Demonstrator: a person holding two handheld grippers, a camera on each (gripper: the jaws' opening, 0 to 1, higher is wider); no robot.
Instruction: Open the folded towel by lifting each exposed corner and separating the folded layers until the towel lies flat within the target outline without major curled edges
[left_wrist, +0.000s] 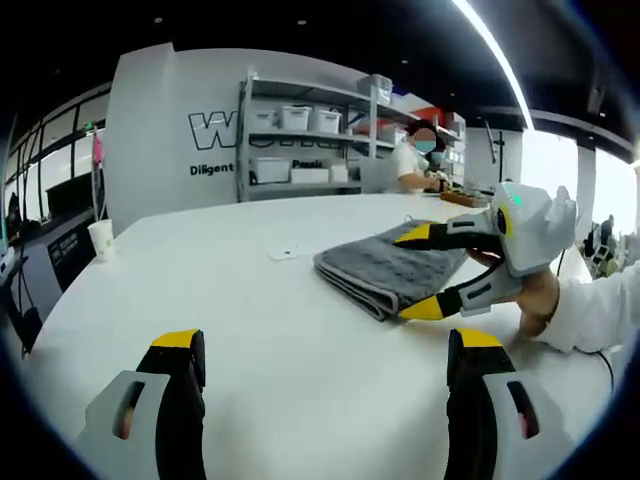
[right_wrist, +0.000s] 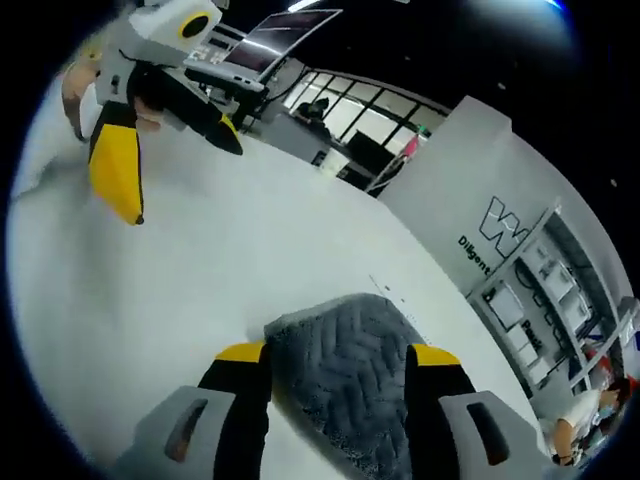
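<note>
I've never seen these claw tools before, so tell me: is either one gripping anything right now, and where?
Nothing is held. The right gripper hangs open by the folded grey towel; the left gripper is open over the bare table.

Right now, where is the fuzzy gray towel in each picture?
Left gripper view: the gray towel lies folded on the white table, right of centre, with the right hand-held gripper open over its near edge.
Right gripper view: the towel sits at bottom centre, between that gripper's open jaws; the left hand-held gripper is at upper left.
Shared landmark: the wall lettering beside the shelves.
</note>
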